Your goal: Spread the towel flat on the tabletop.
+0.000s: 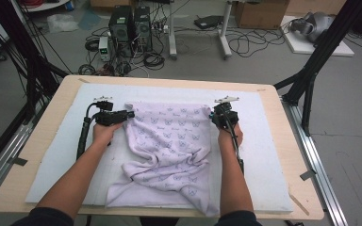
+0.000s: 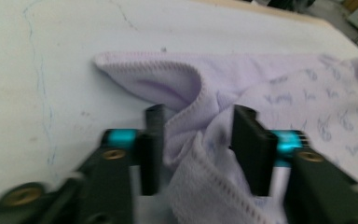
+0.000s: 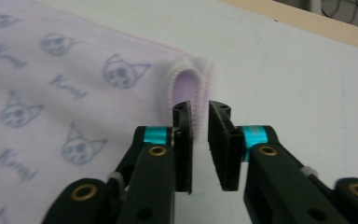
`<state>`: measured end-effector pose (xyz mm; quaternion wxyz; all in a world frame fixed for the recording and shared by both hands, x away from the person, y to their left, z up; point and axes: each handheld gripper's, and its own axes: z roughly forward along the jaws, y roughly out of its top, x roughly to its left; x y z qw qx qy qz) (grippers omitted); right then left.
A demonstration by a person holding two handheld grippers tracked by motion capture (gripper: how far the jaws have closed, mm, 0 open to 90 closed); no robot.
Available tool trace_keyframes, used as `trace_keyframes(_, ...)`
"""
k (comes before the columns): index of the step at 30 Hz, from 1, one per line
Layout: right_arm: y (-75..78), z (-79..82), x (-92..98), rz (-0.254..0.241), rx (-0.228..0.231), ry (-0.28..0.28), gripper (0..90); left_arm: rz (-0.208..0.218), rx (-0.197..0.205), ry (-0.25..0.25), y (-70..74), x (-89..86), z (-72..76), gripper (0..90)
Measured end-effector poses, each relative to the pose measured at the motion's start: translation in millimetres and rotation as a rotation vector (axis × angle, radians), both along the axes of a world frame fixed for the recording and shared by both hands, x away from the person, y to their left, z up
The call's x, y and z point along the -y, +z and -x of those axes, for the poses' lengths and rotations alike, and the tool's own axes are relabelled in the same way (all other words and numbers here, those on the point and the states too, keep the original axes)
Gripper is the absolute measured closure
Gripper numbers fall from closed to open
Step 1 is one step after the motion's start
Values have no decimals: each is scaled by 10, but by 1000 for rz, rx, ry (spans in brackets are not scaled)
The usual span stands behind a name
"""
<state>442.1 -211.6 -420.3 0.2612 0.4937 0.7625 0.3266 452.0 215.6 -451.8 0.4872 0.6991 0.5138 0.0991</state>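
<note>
The white mat (image 1: pixel 273 155) covers most of the wooden table (image 1: pixel 292 188), so the cloth can slide and lie flat on it. The lilac cloth (image 1: pixel 169 141) with the small cat print lies between my two grippers: its far edge is stretched from one to the other, and the near part is bunched up toward me, not yet spread. I think I hold the two far corners in order to pull the cloth flat.

My left gripper (image 2: pixel 196 133) has its jaws spread apart; the hemmed corner lies loose between them, and the pads do not press it. My right gripper (image 3: pixel 200 121) has the jaws nearly together, with a narrow gap; the folded corner (image 3: pixel 186 81) sits just at the tips, one pad touching the hem. I judge it is no firm pinch.
</note>
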Motion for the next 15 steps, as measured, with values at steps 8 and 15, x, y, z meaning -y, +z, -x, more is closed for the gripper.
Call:
trace_keyframes(8,66,291,-14,-102,8,101,491,-34,81,-59,247,10,275,399)
trace_keyframes(15,95,642,17,-116,5,150,424,-63,92,-103,288,50,493,465)
